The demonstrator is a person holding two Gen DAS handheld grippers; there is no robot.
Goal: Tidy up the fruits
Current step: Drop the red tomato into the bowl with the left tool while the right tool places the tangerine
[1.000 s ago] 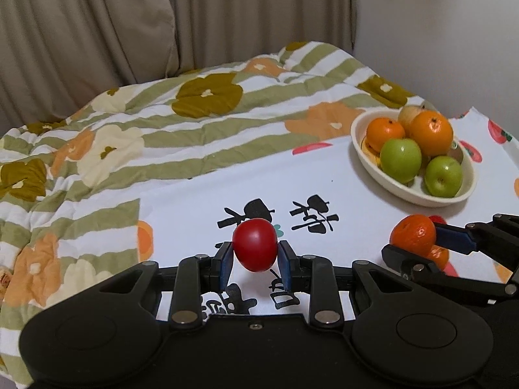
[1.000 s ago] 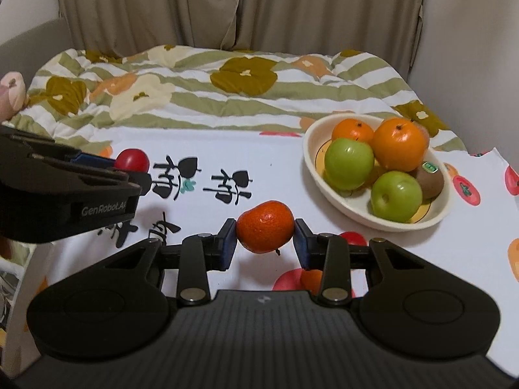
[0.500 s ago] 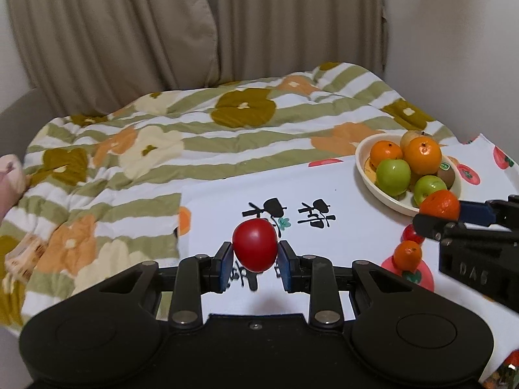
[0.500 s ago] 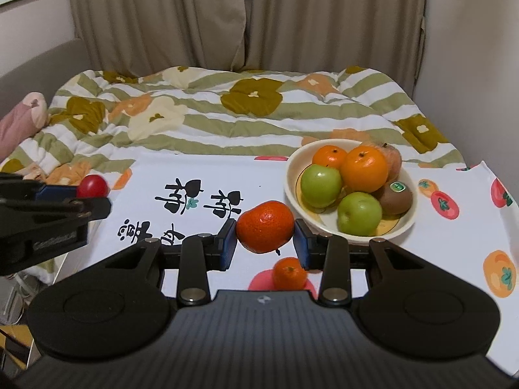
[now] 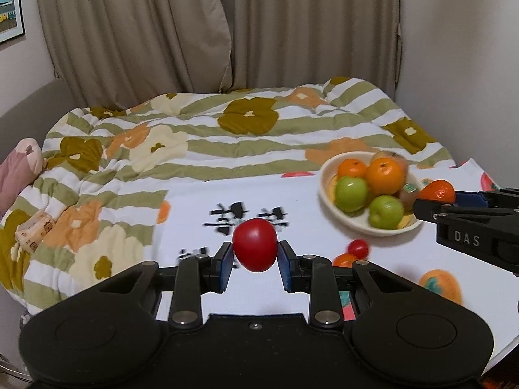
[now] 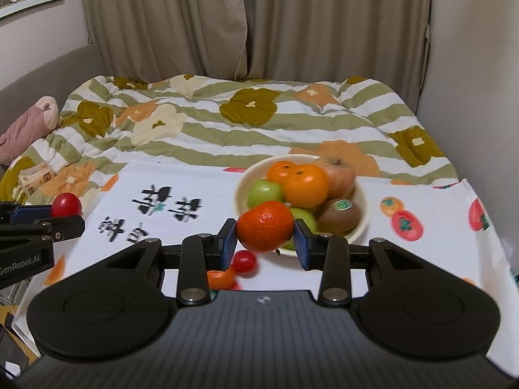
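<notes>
"DAS" on right gripper [image 5: 436, 194]; "GenRobot.AI" on left gripper [image 6: 66, 210]

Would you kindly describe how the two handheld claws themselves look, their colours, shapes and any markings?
Both are matte black plastic. The left claw and right claw each have a wide body with two round raised discs, angular linkage arms with silver rivets, and blue pads on the fingertips. The right claw's side reads "DAS" in white, the left's "GenRobot.AI". No cables, hands or sleeves are visible.
</notes>
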